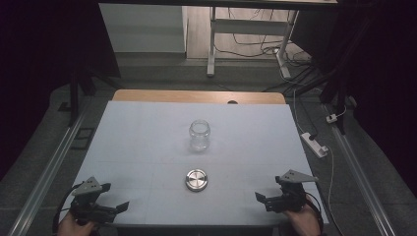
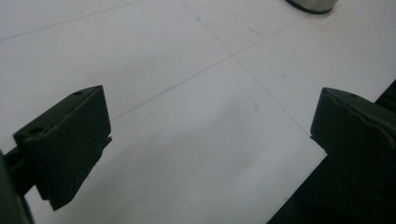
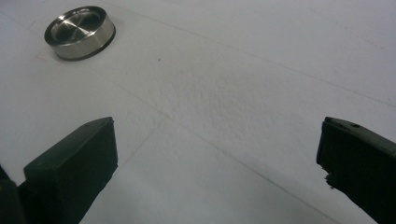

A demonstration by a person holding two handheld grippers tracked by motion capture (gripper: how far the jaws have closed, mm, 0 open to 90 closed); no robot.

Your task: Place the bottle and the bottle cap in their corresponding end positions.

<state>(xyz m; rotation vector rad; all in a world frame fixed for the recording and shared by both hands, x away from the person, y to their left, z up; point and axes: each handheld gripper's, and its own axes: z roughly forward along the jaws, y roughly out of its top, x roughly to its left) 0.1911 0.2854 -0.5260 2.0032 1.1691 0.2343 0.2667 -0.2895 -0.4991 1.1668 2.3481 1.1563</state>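
Note:
A clear glass jar stands upright and lidless near the middle of the white table. In front of it lies a round metal lid, flat on the surface; the same lid sits at the top left of the right gripper view, and its edge peeks in at the top of the left gripper view. My left gripper rests at the near left corner, open and empty. My right gripper rests at the near right, also open with nothing between its jaws. Both are well apart from the lid.
A wooden strip borders the table's far edge. A white power strip and cables lie on the floor to the right. A desk frame stands beyond the table. Metal rails run along both sides.

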